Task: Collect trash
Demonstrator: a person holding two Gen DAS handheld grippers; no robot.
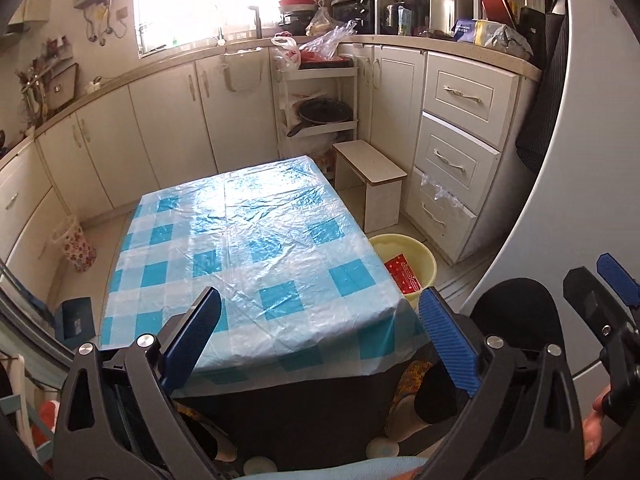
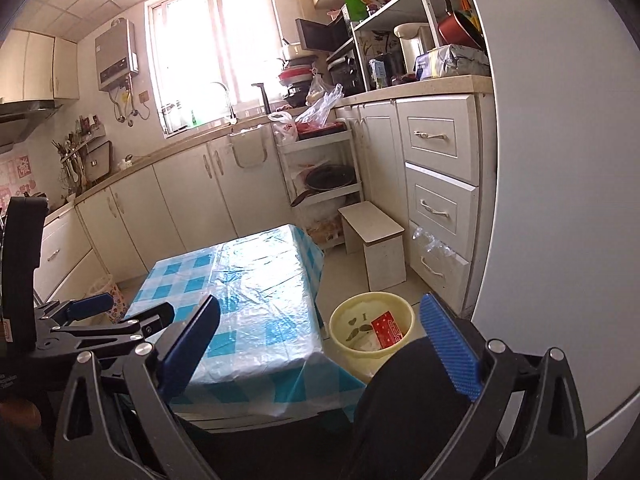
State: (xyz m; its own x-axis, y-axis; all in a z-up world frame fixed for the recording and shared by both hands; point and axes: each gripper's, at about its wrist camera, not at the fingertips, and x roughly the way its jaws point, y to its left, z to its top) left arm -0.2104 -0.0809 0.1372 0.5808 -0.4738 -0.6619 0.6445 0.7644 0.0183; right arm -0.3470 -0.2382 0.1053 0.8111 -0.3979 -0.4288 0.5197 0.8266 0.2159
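Bin (image 2: 372, 326) on floor beside table (image 1: 248, 240), red packet (image 2: 387, 330) inside; table edge cuts off bin's near side in left view. Left gripper (image 1: 324, 332) and right gripper (image 2: 320, 344) both spread wide, empty.

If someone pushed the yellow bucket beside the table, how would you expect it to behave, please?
The yellow bucket looks like thin plastic holding only a red packet and a few scraps, so it is probably light. On the smooth floor tiles it would likely slide. Pushed near its rim, it might tip.
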